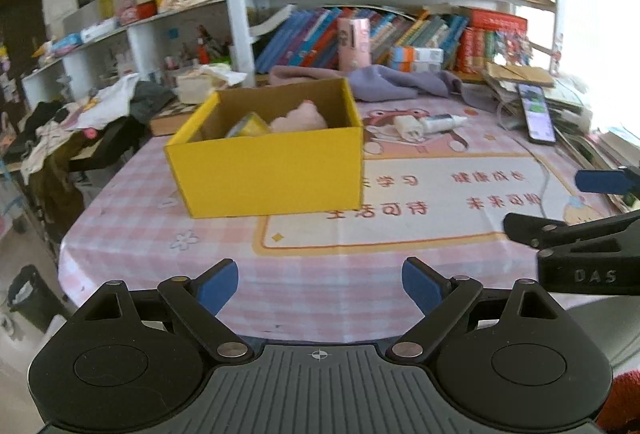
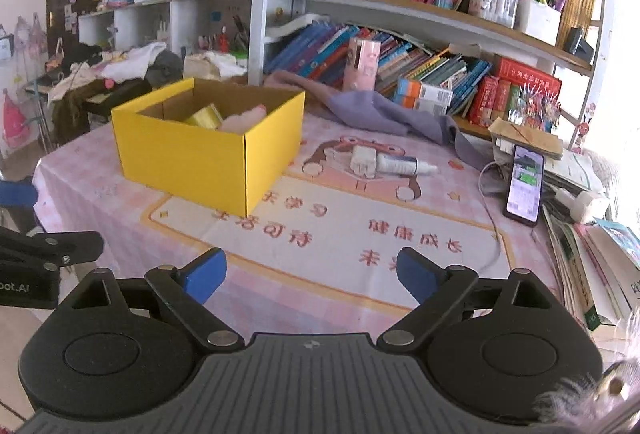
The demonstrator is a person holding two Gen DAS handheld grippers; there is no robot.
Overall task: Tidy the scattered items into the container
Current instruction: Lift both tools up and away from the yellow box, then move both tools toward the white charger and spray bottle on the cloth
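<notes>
Left gripper (image 1: 320, 290) cropped; yellow box (image 1: 272, 170) contents half-hidden

Box (image 2: 208, 150) left of charger (image 2: 364, 161) and bottle (image 2: 404, 165) on table (image 2: 360, 234)

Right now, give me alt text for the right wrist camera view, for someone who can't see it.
An open yellow cardboard box sits on a pink checked tablecloth, already holding a pink soft item and a yellow packet. A white charger plug and a small white dropper bottle lie loose to its right. The right gripper is open and empty.
</notes>
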